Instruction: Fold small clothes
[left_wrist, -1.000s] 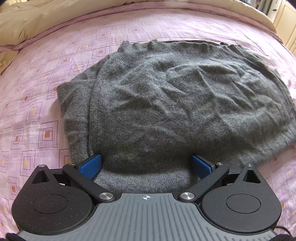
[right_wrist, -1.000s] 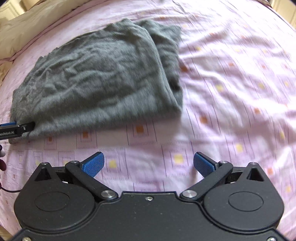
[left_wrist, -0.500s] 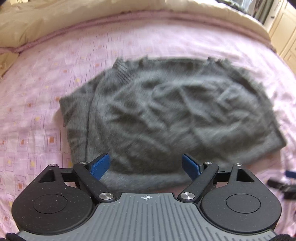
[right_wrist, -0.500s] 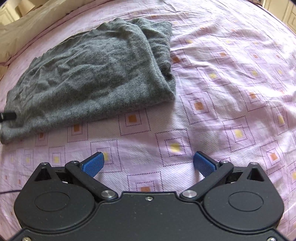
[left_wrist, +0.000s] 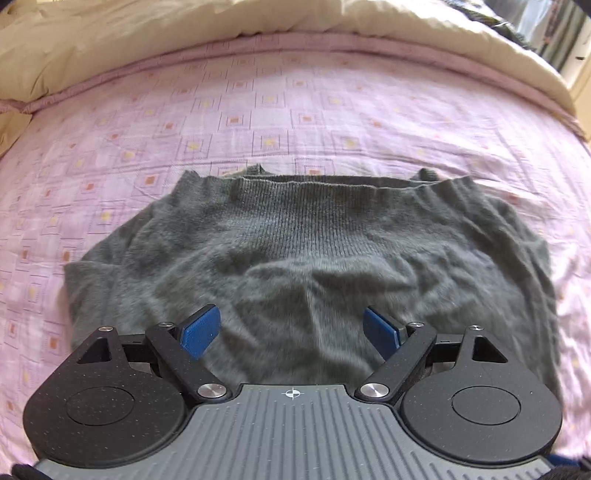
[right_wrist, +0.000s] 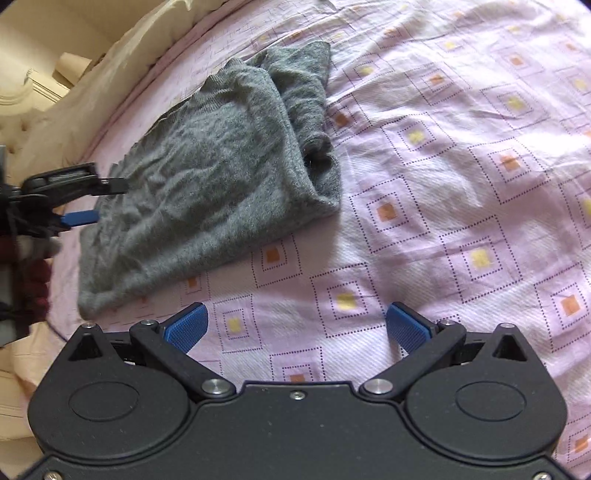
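You are holding the left gripper (left_wrist: 291, 334) low over the near part of the grey sweater (left_wrist: 306, 266), its jaws standing wide apart and gripping nothing; the blue pads (left_wrist: 199, 332) are hanging over the knit, though whether they are touching it cannot be told. The sweater is lying folded on the bed, on the pink sheet (left_wrist: 258, 122) with its pattern of small squares, its ribbed edge running across the far side in the left view and its surface creased and rumpled toward you. A cream duvet (left_wrist: 184, 37) is lying bunched along the far edge of the bed, well apart from the sweater. You are keeping the right gripper (right_wrist: 297, 326) over bare sheet (right_wrist: 461, 184), just beside the sweater's near edge and not touching it, with its jaws also spread wide and empty. From the right view the sweater (right_wrist: 207, 192) is lying to the left and ahead, with a folded sleeve tucked along its right side, ending in a rounded cuff. In that same view the left gripper (right_wrist: 92, 199) is reaching in from the left edge over the sweater's left end, one blue pad (right_wrist: 79, 218) showing beneath its black finger.
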